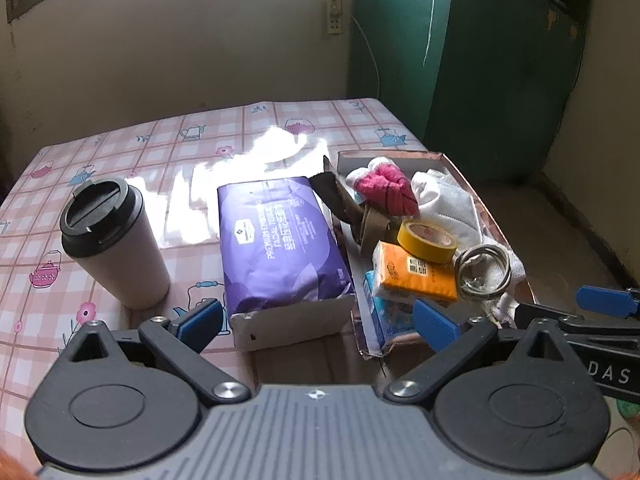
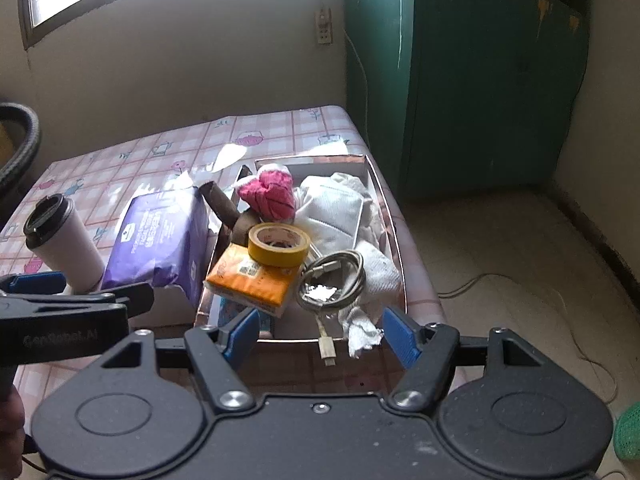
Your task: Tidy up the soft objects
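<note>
Seen from the left wrist, the left gripper [image 1: 318, 318] gapes wide with nothing held, its blue pads either side of the near end of the purple tissue pack [image 1: 280, 244], which lies between the cup [image 1: 114, 244] and the cluttered box [image 1: 486, 208]. From the right wrist, the right gripper [image 2: 320, 332] stands open and empty before that box's near edge, where the pink cloth [image 2: 270, 194], white cloth [image 2: 336, 208], orange tissue packet [image 2: 254, 280], yellow tape [image 2: 278, 244] and coiled cable [image 2: 332, 280] lie piled.

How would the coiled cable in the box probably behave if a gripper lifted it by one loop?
The coiled cable looks thin and loosely wound, so it would likely sag and uncoil. Its plug end already dangles past the box rim, so it may snag.
</note>
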A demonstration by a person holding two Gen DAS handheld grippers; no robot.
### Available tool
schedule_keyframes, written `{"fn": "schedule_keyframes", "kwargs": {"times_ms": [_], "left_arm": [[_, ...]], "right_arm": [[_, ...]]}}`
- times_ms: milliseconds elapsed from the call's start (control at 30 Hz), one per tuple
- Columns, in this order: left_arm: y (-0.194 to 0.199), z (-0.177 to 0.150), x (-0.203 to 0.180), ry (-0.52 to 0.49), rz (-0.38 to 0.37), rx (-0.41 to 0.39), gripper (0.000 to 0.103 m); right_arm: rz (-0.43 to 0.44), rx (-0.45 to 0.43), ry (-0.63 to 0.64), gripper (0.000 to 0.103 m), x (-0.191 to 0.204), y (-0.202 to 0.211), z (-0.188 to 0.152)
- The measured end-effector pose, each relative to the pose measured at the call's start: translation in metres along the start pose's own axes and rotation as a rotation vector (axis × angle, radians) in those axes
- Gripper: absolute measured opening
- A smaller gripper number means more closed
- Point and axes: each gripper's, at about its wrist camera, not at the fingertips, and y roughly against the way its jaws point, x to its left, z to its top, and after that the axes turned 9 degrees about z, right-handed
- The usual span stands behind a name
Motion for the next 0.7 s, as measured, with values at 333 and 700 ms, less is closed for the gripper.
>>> {"fn": "schedule_keyframes", "kwargs": {"times_ms": [333,700], "left_arm": [[-0.0033,-0.0053,-0.0054,-0.010,-0.009,0.022,0.103],[-0.0085,-0.0065,-0.0027,0.005,-0.027,0.040,0.097]], "right_arm": [[0.002,0.011,-0.009,0.081,-0.0058,-0.0044,-0.0009],[0.007,0.024,-0.004,0.081,-0.0035,-0.0086,-0.0011]]}}
